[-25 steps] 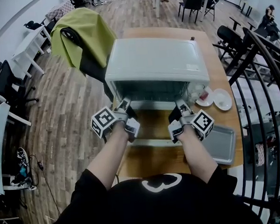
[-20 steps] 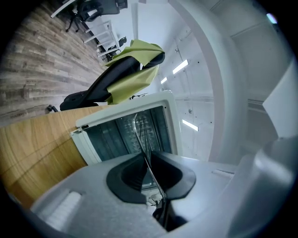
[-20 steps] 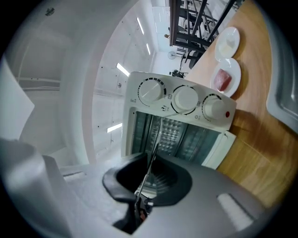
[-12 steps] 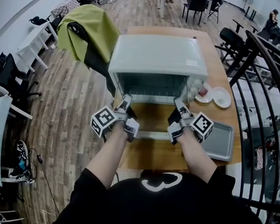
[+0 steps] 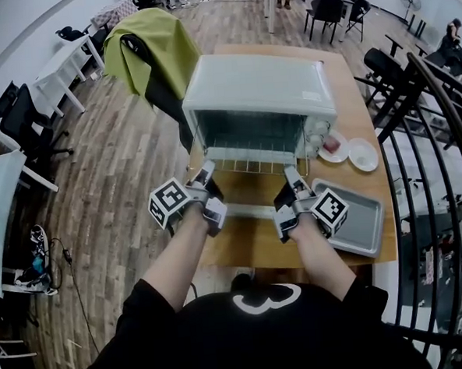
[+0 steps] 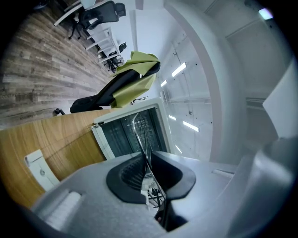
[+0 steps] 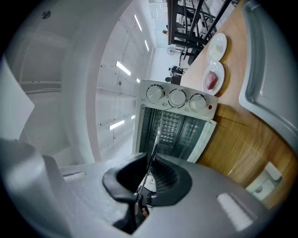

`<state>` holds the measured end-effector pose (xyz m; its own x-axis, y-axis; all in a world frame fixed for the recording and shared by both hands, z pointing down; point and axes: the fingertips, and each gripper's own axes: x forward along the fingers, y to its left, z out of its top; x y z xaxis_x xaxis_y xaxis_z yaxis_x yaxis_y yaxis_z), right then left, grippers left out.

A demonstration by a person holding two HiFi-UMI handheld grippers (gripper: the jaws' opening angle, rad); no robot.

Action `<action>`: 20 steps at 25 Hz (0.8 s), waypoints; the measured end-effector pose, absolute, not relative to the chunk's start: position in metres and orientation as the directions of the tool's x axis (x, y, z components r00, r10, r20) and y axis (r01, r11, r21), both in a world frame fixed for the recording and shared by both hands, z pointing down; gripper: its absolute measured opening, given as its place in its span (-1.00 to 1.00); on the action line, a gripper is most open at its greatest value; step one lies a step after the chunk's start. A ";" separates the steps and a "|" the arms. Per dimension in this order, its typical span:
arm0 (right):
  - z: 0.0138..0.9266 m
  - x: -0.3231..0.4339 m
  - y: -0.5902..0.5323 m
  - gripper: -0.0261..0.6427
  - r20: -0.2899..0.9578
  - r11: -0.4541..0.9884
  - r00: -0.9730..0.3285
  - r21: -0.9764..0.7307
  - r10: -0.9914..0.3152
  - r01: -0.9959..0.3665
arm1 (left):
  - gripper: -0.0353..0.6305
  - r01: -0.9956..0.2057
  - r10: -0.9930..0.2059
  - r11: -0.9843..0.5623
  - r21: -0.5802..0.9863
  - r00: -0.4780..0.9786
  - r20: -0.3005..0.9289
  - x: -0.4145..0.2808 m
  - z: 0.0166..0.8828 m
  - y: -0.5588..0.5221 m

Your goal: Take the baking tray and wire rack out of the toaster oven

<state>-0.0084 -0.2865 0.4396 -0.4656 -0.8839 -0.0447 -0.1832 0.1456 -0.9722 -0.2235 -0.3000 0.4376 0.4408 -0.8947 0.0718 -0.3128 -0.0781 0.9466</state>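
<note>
1. Head view: the toaster oven (image 5: 256, 85) is seen open on the worktop (image 5: 255, 252).
2. The baking tray (image 5: 356, 220) is laid at the right, near two plates (image 5: 364, 158).
3. The wire rack (image 5: 249, 166), crosswise and partly out, is pinched at its front edge by the left gripper (image 5: 207, 168) and right gripper (image 5: 290, 171), jaws narrow; the pull path is judged clear.

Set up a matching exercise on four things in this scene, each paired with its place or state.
1. wire rack
2. baking tray
3. green cloth
4. toaster oven

A. draped over a chair
B. door open
C. lying flat on the table
D. held by the left gripper and the right gripper

Pairs: 1-D, 2-C, 3-A, 4-B
</note>
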 end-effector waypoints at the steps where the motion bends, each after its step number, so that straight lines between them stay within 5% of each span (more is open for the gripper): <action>1: 0.439 -0.008 -0.282 -0.83 -0.045 0.147 -0.469 -0.972 -0.882 -0.182 | -0.77 -0.315 -0.896 -0.077 0.946 0.439 0.073 -0.224 0.437 -0.295; 20: 0.430 0.021 -0.168 -0.83 -0.045 0.166 -0.511 -0.967 -0.858 -0.194 | -0.76 -0.337 -0.898 -0.069 0.939 0.431 0.089 -0.195 0.430 -0.170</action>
<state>0.0209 -0.1676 0.4304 -0.5111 -0.8583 -0.0451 -0.1941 0.1664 -0.9668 -0.1948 -0.1704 0.4302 0.4308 -0.8981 0.0889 -0.3368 -0.0686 0.9391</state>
